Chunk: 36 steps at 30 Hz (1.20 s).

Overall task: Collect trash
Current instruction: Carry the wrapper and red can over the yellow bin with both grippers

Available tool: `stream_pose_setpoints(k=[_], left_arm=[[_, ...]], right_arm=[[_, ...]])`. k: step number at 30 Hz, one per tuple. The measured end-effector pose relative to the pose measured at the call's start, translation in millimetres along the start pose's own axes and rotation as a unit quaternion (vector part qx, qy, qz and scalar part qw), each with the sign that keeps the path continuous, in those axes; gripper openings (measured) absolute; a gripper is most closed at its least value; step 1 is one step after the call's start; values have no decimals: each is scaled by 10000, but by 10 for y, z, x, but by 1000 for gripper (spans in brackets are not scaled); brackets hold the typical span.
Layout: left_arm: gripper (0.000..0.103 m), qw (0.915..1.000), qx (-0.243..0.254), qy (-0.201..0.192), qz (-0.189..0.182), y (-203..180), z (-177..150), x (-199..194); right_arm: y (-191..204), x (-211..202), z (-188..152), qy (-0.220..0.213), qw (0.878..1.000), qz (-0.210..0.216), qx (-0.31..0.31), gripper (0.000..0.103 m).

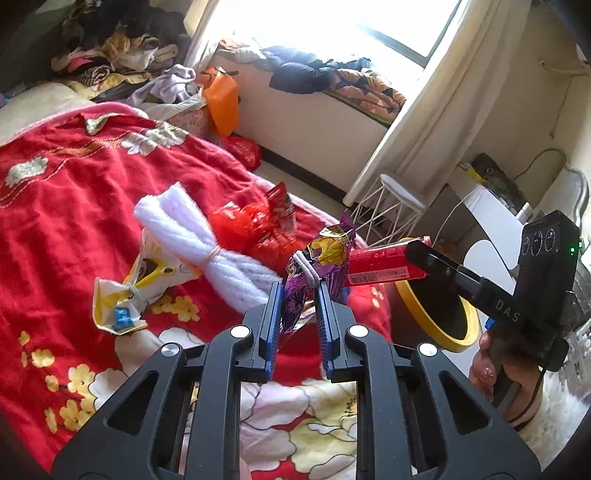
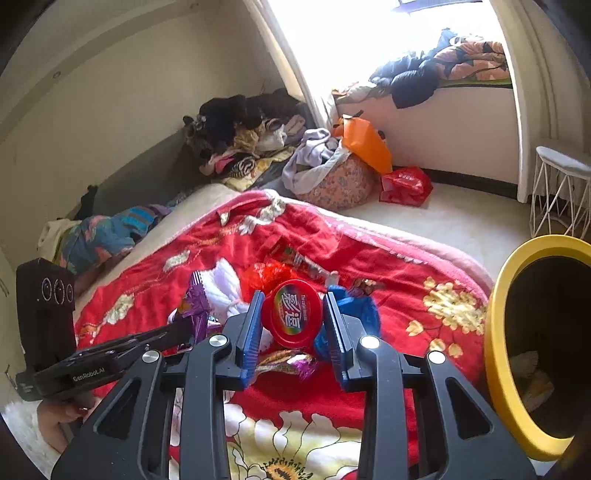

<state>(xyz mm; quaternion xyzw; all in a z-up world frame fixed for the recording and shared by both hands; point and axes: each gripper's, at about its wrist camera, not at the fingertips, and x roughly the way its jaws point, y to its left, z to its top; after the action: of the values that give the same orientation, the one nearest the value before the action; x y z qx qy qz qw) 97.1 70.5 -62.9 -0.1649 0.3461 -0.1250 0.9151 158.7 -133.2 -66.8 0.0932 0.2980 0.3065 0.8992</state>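
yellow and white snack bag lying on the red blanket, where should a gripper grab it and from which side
Grip the yellow and white snack bag at its pinched middle, where it narrows between the flared, crumpled ends. Come from above with the jaws across that waist: it lies flat on the red blanket, beside the white yarn bundle.

Daylight pours in from the window [image 1: 369, 29] at about one o'clock in my left wrist view and twelve to one in the right, blown out to pure white with no detail behind the glass. The red blanket [image 1: 92, 192] is brightly and evenly lit, its colours saturated. My feeds bend hard at the edges, with black vignette in every corner. Walls and curtain [image 1: 436, 110] curve. Focus is fairly sharp centrally, softer toward the rim.
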Motion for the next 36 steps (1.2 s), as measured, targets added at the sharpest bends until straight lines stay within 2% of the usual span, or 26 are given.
stream_pose_setpoints(k=[19,36], left_arm=[[13,9982,520,-33,-313,-556,98,67],[13,9935,976,88,-579,-1075,95,244]], right_arm=[[-380,-510,172,-619,9967,-366,370,30],[-906,-988,204,-1145,9846,-952,913,30]])
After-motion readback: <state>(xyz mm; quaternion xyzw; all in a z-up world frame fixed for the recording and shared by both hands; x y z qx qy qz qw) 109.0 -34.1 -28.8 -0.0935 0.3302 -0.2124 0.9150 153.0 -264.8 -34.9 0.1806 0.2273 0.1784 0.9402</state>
